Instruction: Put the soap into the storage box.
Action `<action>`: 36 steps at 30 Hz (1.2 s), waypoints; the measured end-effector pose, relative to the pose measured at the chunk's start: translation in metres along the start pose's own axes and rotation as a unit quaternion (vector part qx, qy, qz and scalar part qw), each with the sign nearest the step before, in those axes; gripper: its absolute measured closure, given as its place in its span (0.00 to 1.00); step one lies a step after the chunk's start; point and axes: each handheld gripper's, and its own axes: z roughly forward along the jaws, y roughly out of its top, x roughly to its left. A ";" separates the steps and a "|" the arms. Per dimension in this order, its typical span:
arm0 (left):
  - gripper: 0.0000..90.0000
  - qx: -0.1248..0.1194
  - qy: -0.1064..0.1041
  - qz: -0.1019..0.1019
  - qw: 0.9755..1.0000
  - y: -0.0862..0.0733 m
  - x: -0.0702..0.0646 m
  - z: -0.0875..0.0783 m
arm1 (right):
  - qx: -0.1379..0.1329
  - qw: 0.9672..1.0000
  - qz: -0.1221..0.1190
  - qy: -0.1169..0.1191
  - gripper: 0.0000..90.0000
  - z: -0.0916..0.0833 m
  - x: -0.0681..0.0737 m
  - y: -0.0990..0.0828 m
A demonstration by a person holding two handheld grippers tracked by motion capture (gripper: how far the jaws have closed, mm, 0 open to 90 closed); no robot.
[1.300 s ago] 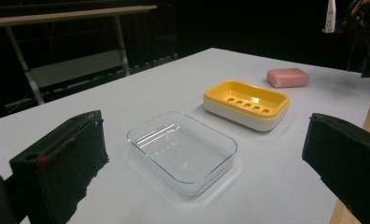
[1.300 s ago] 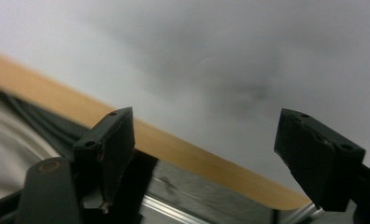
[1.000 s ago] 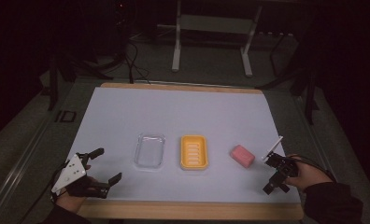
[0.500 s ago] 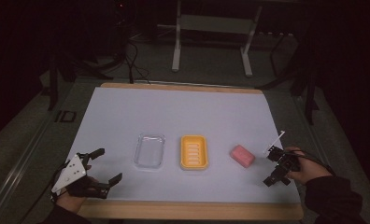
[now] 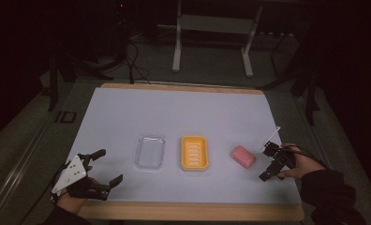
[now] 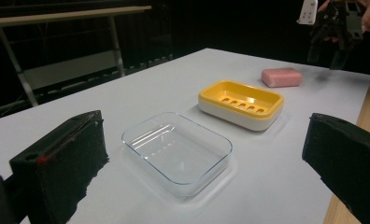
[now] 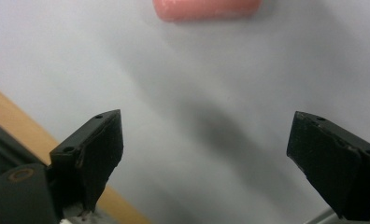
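Observation:
A pink soap bar (image 5: 243, 156) lies on the white table cover, right of a yellow soap dish (image 5: 194, 153). Left of the dish sits a clear shallow tray (image 5: 150, 151). My right gripper (image 5: 266, 163) hovers just right of the soap, open and holding nothing. In the right gripper view the soap (image 7: 206, 8) is at the top edge, beyond the spread jaws. My left gripper (image 5: 109, 165) rests open near the front left. In its view the clear tray (image 6: 177, 151) lies between the jaws, with the yellow dish (image 6: 241, 102) and the soap (image 6: 281, 77) beyond.
The table's wooden front edge (image 5: 188, 211) runs close to both hands. A white tag (image 5: 270, 136) sticks up from the right gripper. A metal stand (image 5: 211, 28) and cables are on the dark floor behind the table.
My right gripper has shifted a little left and away from the front edge, toward the soap. The left gripper and the objects have stayed put.

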 end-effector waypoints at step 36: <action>0.00 0.000 -0.009 -0.006 1.000 0.000 0.000 0.000 | -0.020 0.998 -0.056 0.008 0.20 0.012 0.002 0.056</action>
